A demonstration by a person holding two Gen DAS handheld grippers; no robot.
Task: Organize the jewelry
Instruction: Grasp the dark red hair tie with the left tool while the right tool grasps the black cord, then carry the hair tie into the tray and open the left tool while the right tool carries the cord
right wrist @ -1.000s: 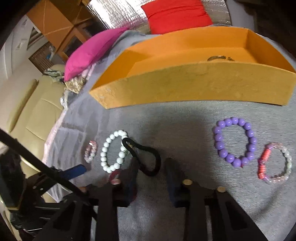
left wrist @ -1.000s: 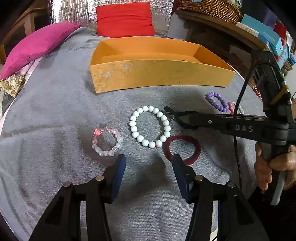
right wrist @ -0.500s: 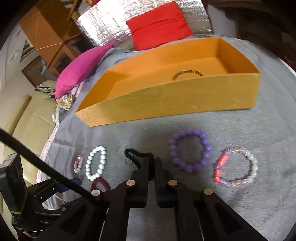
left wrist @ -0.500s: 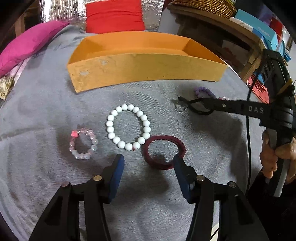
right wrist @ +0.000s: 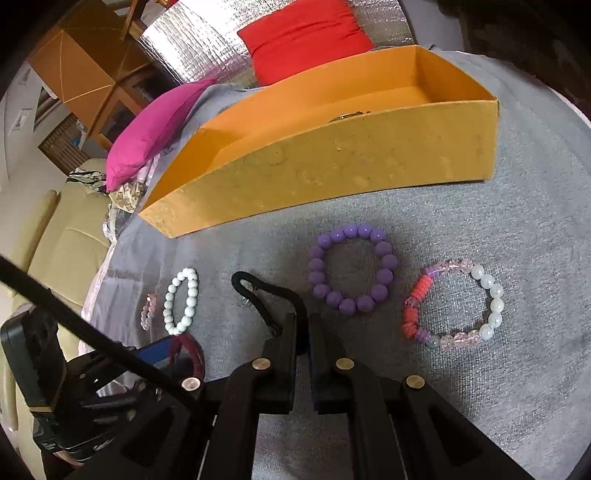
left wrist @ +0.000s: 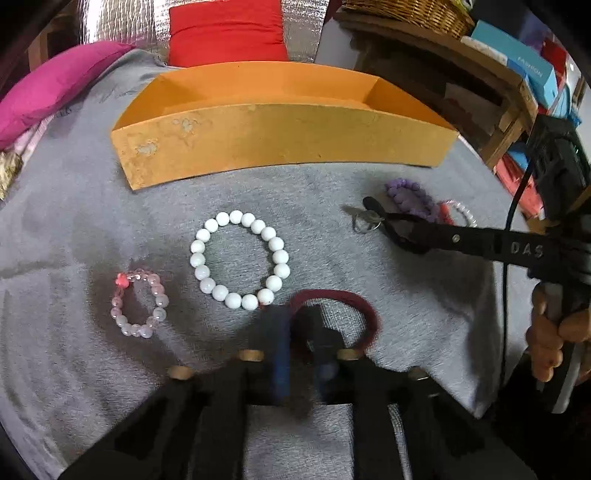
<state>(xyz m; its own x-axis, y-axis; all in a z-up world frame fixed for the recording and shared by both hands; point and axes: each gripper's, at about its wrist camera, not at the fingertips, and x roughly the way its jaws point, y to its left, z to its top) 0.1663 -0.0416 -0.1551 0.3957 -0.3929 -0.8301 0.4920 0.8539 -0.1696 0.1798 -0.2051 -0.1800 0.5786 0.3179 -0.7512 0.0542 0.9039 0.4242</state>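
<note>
My left gripper (left wrist: 300, 343) is shut on the near edge of a dark red hair band (left wrist: 360, 304) that lies on the grey cloth (left wrist: 74, 229). My right gripper (right wrist: 303, 325) is shut on a black hair tie (right wrist: 258, 291) with a small metal ring, held just above the cloth; it shows at the right of the left wrist view (left wrist: 397, 230). An orange box (left wrist: 280, 144) stands at the back, with a metal ring (right wrist: 347, 116) inside. A white bead bracelet (left wrist: 238, 264) and a pink bead bracelet (left wrist: 138, 302) lie left of the red band.
A purple bead bracelet (right wrist: 352, 275) and a mixed pink, white and coral bracelet (right wrist: 454, 304) lie right of my right gripper. A magenta cushion (left wrist: 55, 88) and a red cushion (left wrist: 227, 31) sit behind the box. A wooden shelf (left wrist: 443, 62) stands at the far right.
My left gripper has closed on the dark red hair band. My right gripper closed on the black hair tie and carried it to the right, away from the white bracelet.
</note>
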